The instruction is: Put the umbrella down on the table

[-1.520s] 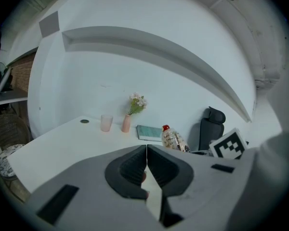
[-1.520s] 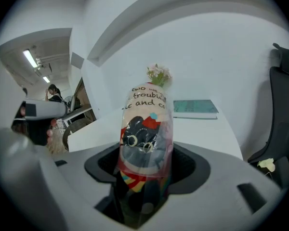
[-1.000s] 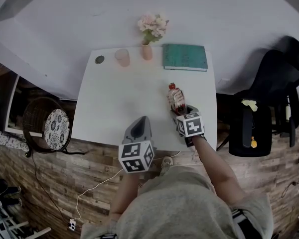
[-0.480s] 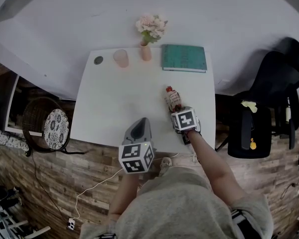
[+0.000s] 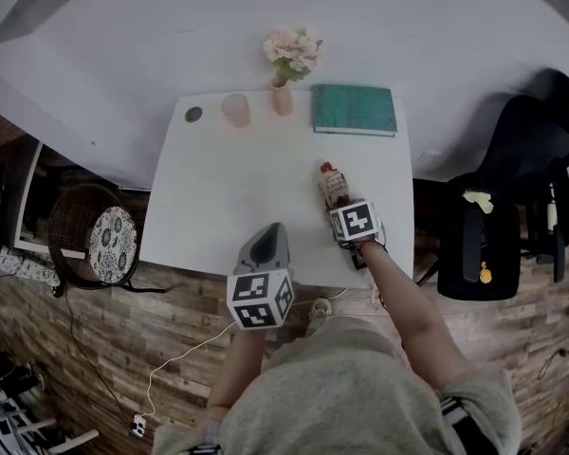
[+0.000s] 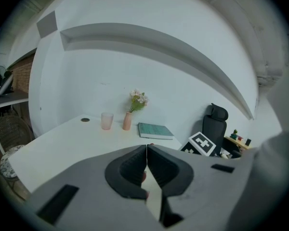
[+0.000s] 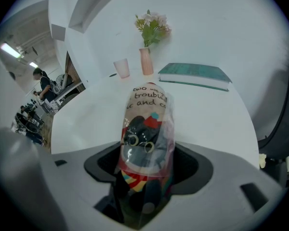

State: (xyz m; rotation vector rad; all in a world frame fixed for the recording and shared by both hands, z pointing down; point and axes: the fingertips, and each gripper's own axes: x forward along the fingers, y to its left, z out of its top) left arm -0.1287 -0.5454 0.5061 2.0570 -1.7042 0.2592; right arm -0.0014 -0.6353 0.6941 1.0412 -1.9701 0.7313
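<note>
My right gripper (image 5: pixel 342 207) is shut on a folded umbrella (image 5: pixel 333 184) in a clear printed sleeve, over the right side of the white table (image 5: pixel 229 192). In the right gripper view the umbrella (image 7: pixel 147 129) sticks out between the jaws of that gripper (image 7: pixel 147 174), pointing toward the far edge. I cannot tell whether it touches the tabletop. The left gripper (image 5: pixel 268 242) hangs at the table's front edge, shut with nothing in it; the left gripper view shows its jaws pressed together (image 6: pixel 146 161).
Along the far edge stand a pink vase of flowers (image 5: pixel 283 97), a pink cup (image 5: pixel 235 110), a teal book (image 5: pixel 354 109) and a small dark disc (image 5: pixel 193 114). A black office chair (image 5: pixel 512 192) is right of the table, a wicker stool (image 5: pixel 97 240) left.
My right gripper with the umbrella has shifted slightly farther over the table. The left gripper has stayed where it was.
</note>
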